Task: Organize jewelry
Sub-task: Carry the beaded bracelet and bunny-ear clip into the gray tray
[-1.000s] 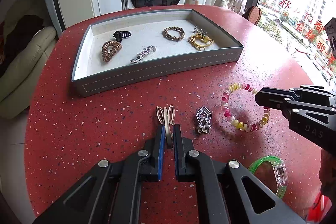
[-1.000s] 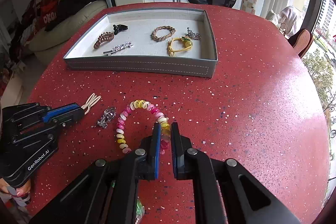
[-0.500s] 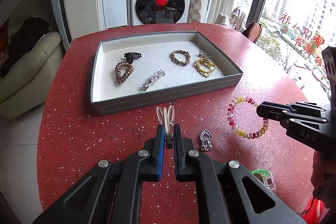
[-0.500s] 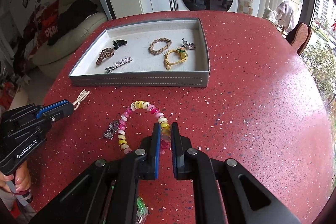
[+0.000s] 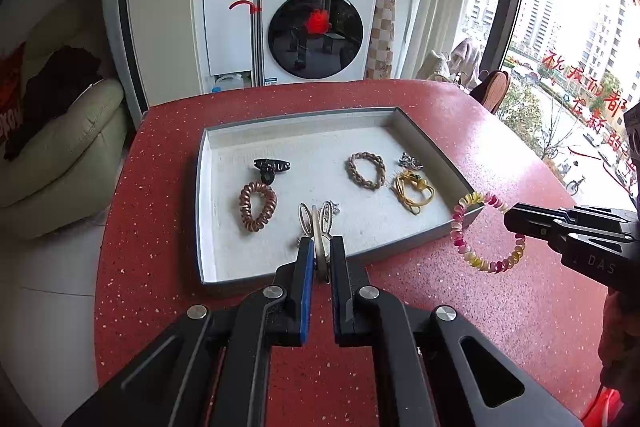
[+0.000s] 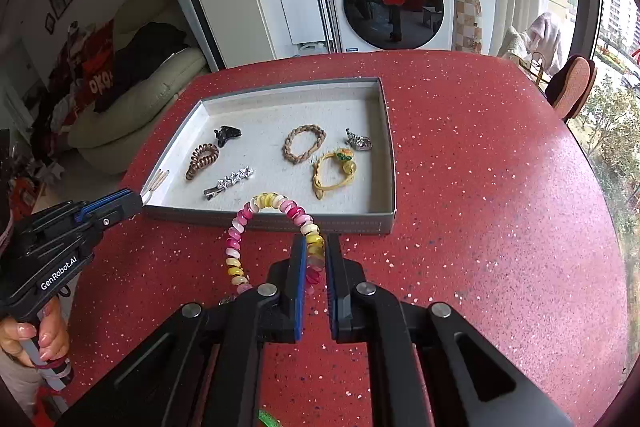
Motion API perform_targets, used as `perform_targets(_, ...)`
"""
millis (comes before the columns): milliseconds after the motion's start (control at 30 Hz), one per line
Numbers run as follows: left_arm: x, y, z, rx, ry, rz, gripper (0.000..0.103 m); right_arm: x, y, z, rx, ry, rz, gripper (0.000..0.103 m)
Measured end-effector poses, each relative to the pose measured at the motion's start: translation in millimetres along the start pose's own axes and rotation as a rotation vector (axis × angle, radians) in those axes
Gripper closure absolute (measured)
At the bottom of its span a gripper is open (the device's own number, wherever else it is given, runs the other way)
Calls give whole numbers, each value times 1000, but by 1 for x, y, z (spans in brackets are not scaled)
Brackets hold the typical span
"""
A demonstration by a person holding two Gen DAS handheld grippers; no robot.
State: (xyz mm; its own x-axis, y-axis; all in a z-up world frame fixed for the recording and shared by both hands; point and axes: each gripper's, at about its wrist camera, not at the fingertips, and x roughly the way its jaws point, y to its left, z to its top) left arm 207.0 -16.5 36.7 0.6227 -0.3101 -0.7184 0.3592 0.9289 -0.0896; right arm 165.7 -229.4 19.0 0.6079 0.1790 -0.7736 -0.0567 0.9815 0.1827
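My left gripper [image 5: 319, 254] pinches the cream hair clip [image 5: 318, 223] over the tray's [image 5: 202, 227] near edge, my right gripper [image 6: 315, 253] pinches the bead bracelet [image 6: 272, 231] just before it, so I should open each gently over bare spots

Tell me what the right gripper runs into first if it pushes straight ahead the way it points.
Probably the near wall of the grey tray: the right gripper, shut on the pink and yellow coil bracelet, points at it. If it rides higher, the yellow cord bracelet comes next; height is unclear.
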Motion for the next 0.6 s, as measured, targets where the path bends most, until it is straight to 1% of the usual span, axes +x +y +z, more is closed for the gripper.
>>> perform_targets(133,15,6,20,-23,3,-7,77,5,-3,22,5,-13,1,93)
perform_targets(267,37,7,36,-11,23,6,77,17,-9,43,28,-7,11,93)
perform_targets(600,86,5,59,-14,75,19,77,67,-21,85,103,29,-7,93)
